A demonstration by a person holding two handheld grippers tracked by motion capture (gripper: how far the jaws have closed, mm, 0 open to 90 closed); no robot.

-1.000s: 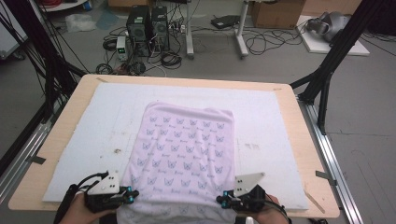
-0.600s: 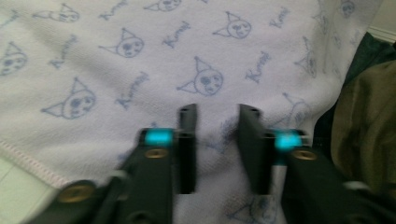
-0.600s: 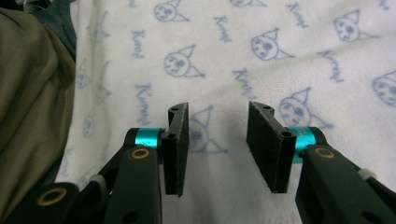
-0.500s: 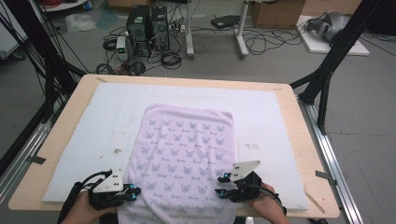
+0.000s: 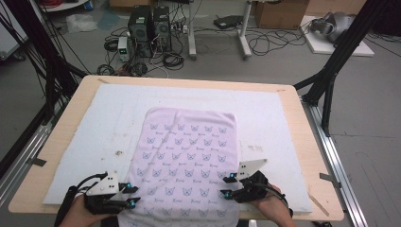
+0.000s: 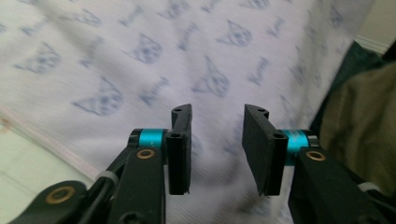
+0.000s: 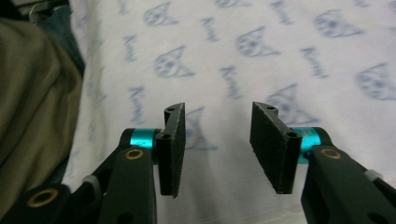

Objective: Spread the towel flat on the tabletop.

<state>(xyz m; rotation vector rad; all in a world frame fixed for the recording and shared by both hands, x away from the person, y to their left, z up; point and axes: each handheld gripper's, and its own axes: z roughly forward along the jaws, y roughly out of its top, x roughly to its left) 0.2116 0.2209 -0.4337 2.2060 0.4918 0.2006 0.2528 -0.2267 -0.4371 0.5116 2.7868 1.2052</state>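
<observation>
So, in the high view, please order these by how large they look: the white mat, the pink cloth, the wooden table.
1. wooden table
2. white mat, lying on the table
3. pink cloth, lying on the mat, its near end hanging past the table edge

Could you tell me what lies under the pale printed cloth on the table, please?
The cloth lies on a white mat covering the wooden table. Whatever is beneath its middle is covered.

My left gripper (image 5: 134, 195): black body, grey three-cornered plate, looping black cable.
My right gripper (image 5: 226, 187): same black build, grey plate.
My jaws: flat black pads, teal collars, brass-coloured screws.
My clothing: olive-brown fabric, dark trousers.
</observation>
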